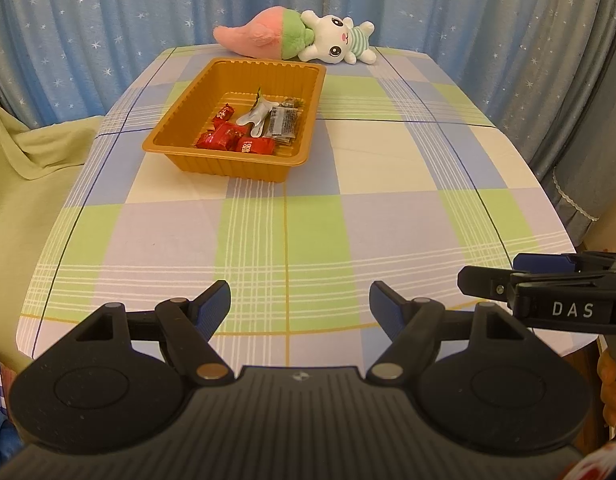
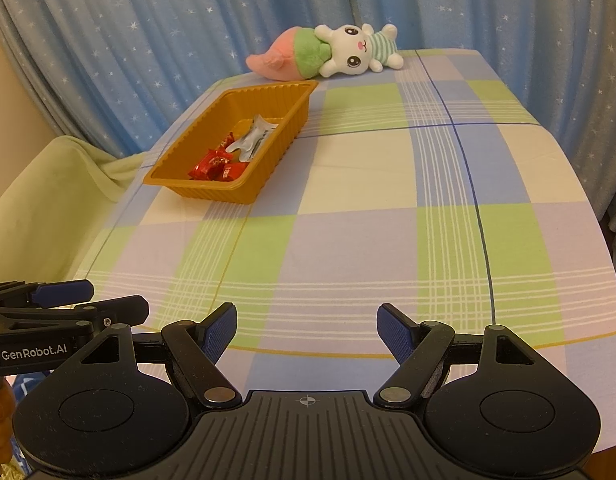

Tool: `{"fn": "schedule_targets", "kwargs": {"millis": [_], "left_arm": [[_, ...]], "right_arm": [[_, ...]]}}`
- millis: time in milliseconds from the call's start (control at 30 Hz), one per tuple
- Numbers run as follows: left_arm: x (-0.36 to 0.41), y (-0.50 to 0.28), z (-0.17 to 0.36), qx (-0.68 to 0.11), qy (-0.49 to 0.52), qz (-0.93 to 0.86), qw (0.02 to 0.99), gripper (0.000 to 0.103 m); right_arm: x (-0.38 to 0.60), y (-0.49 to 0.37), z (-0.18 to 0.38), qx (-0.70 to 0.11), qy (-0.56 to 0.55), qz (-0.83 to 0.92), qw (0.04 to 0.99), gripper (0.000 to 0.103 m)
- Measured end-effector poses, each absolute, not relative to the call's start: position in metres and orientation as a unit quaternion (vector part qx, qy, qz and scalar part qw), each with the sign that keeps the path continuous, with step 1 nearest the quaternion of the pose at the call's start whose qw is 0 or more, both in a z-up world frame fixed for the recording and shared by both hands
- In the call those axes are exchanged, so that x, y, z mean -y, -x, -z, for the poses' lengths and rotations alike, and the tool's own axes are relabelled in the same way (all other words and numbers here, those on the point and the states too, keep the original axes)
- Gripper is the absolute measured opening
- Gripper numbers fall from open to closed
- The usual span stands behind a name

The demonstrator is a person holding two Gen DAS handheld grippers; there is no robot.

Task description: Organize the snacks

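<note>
An orange plastic tray (image 1: 179,104) (image 2: 187,140) stands at the far left of the checked tablecloth. Inside it lie several red-wrapped candies (image 1: 227,138) (image 2: 215,166) and silver and grey snack packets (image 1: 273,118) (image 2: 251,138). My left gripper (image 1: 299,304) hangs open over the near edge of the table, nothing between its blue pads. My right gripper (image 2: 307,326) is open beside it, also empty, and it shows from the side at the right edge of the left wrist view (image 1: 492,276). Both grippers are well short of the tray.
A pink and green plush (image 1: 263,36) (image 2: 287,54) and a white bunny plush (image 1: 340,42) (image 2: 360,50) lie at the table's far edge. Blue starred curtains (image 1: 107,20) hang behind. A green cloth (image 1: 35,148) (image 2: 47,184) drapes at the left.
</note>
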State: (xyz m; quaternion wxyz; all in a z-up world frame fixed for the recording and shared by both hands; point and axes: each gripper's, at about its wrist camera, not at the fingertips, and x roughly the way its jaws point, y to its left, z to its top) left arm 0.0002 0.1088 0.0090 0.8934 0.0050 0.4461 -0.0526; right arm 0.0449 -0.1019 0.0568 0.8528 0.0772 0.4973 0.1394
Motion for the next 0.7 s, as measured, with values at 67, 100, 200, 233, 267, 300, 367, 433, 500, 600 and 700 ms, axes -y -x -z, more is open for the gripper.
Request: {"fn": "schedule_targets", "kwargs": {"millis": [67, 100, 200, 233, 267, 300, 367, 433, 500, 600, 700], "left_arm": [[-0.109, 0.002, -0.009, -0.446, -0.004, 0.051, 0.894, 0.075], [-0.109, 0.003, -0.01, -0.446, -0.004, 0.05, 0.894, 0.075], [-0.108, 0.005, -0.01, -0.445, -0.005, 0.047, 0.894, 0.075], [-0.108, 0.005, -0.011, -0.445, -0.005, 0.047, 0.894, 0.075], [-0.107, 0.006, -0.011, -0.445, -0.005, 0.046, 0.895, 0.075], [-0.108, 0.006, -0.011, -0.444, -0.005, 0.045, 0.895, 0.075], [-0.106, 0.007, -0.011, -0.444, -0.005, 0.044, 0.895, 0.075], [-0.106, 0.008, -0.012, -0.443, -0.005, 0.043, 0.896, 0.075], [-0.105, 0.009, -0.012, -0.442, -0.005, 0.041, 0.896, 0.075], [-0.104, 0.011, -0.013, -0.441, -0.006, 0.04, 0.897, 0.075], [-0.103, 0.013, -0.013, -0.439, -0.006, 0.039, 0.897, 0.075]], "right_arm": [[0.102, -0.045, -0.057, -0.497, -0.077, -0.141, 0.853, 0.077], [0.102, -0.044, -0.057, -0.496, -0.077, -0.141, 0.853, 0.077], [0.102, -0.044, -0.056, -0.496, -0.077, -0.144, 0.853, 0.077], [0.102, -0.044, -0.056, -0.496, -0.077, -0.145, 0.853, 0.077], [0.102, -0.043, -0.056, -0.495, -0.077, -0.145, 0.853, 0.077], [0.102, -0.043, -0.056, -0.495, -0.077, -0.146, 0.853, 0.077], [0.102, -0.042, -0.056, -0.495, -0.077, -0.147, 0.853, 0.077], [0.102, -0.041, -0.056, -0.494, -0.078, -0.148, 0.853, 0.077], [0.103, -0.04, -0.057, -0.493, -0.078, -0.149, 0.854, 0.077], [0.105, -0.039, -0.057, -0.491, -0.079, -0.151, 0.854, 0.077], [0.106, -0.038, -0.058, -0.49, -0.079, -0.152, 0.855, 0.077]]}}
